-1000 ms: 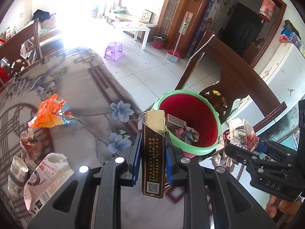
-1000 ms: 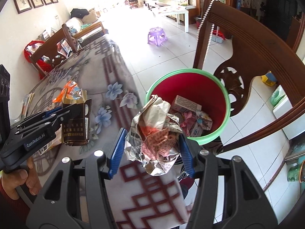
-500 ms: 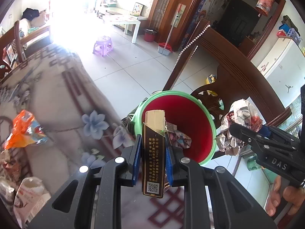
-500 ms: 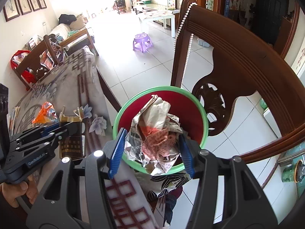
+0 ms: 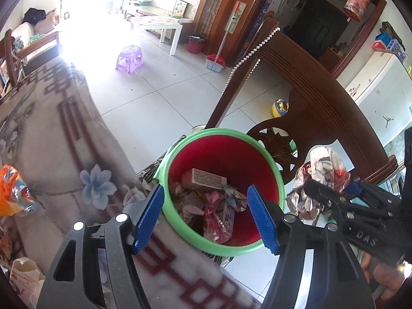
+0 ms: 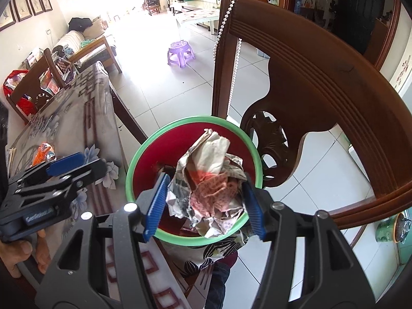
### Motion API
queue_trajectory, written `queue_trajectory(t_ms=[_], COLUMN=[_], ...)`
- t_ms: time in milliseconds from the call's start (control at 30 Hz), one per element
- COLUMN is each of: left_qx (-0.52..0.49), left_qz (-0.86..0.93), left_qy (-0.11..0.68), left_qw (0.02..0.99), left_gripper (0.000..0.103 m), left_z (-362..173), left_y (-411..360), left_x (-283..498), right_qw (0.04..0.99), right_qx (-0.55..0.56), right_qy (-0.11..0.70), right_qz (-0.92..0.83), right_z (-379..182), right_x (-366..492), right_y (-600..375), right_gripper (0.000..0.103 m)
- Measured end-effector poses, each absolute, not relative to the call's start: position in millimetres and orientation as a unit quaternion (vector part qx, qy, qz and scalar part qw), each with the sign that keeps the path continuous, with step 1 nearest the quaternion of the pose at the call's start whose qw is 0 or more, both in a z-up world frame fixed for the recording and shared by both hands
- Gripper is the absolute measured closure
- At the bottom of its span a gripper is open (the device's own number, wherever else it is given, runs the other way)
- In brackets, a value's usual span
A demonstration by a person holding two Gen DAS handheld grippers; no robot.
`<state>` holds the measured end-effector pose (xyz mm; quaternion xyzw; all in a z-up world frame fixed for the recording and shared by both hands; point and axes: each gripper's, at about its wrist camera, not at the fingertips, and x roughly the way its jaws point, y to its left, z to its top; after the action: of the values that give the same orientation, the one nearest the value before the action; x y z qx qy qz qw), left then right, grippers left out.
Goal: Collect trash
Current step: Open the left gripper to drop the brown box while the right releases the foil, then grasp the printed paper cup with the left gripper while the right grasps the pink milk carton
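Glossy plastic bin (image 5: 279, 177), crumpled paper (image 6: 211, 180)

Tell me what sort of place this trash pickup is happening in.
Most likely a family home, an open dining and living area. A carved wooden chair stands behind the bin, a cloth-covered table runs alongside, and a sofa and small purple stool sit on the tiled floor.

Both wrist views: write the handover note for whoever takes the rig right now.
Left hand-held gripper: open, empty, over the bin.
Right hand-held gripper: shut on the crumpled wrapper, above the bin mouth.
Done: several pieces of trash, a small box among them, lie in the bin.
Left: drop the wrapper, then collect the orange wrapper and the paper bag from the table.
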<state>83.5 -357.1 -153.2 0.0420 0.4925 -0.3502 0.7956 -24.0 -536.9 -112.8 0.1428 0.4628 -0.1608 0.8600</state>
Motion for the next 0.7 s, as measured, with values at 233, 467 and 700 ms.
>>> queue_trajectory(t_ms=[233,467,700], left_qx=[0.05,0.027,0.002], left_qz=[-0.32,-0.278,-0.218], left_qy=[0.484,0.488,0.493], left_qw=[0.813,0.827,0.842], left_gripper=[0.039,0.039,0.039], left_z=[-146,-143,-145], left_y=[-313,-247,-170], left_x=[72,63,58], right_qw=[0.862,0.862,0.865], right_qx=[0.148,0.137,0.123], right_qy=[0.458,0.47,0.478], right_qz=[-0.162,-0.132,-0.091], right_z=[-113,-115,-114], right_x=[-23,-23,-16], right_y=[-526,-483,-429], right_gripper=[0.023,0.023,0.022])
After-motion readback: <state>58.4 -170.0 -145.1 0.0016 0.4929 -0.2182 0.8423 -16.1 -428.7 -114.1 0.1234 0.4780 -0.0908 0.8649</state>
